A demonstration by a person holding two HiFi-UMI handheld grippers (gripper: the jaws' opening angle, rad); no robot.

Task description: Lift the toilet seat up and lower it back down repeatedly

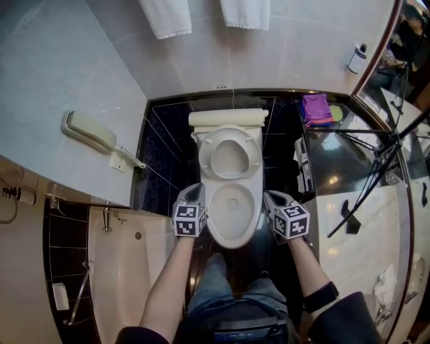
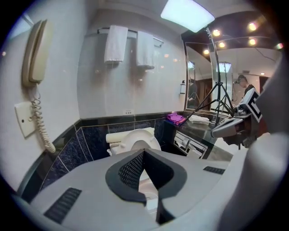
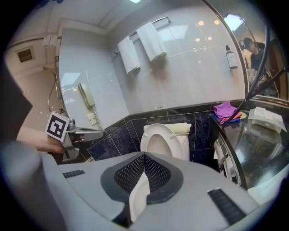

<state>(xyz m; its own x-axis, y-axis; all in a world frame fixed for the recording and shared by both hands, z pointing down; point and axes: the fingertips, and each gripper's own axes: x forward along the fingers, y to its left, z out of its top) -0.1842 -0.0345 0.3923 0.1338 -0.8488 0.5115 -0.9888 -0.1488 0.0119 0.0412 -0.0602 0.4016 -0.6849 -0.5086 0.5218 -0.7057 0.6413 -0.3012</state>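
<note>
Nearest us, our forearms reach out on either side of the toilet. Our right gripper (image 1: 270, 200) sits at the right rim of the toilet seat (image 1: 232, 227). Its jaws are pressed nearly together on a thin white edge that we take for that rim. Our left gripper (image 1: 195, 195) stands just beside the seat's left rim, its jaws also drawn together. Only a pale blur shows in the slit between them, and we cannot say that anything is pinched there.

The seat lies low over the bowl, between the two grippers and well short of upright. Behind it the lid (image 1: 230, 158) stands upright against the cistern (image 1: 227, 118). Further off, two white towels (image 1: 166, 17) hang on the wall.

We judge the lift to be at its start, and the hold is the weak point. A pinch on one thin, smooth rim could slide off as the seat swings up, and the seat would slam onto the bowl. Pulling from one side alone could also twist the seat on its hinges. The left gripper is close enough to get caught under a falling rim. If we raise the seat too briskly, it will bang into the lid.
</note>
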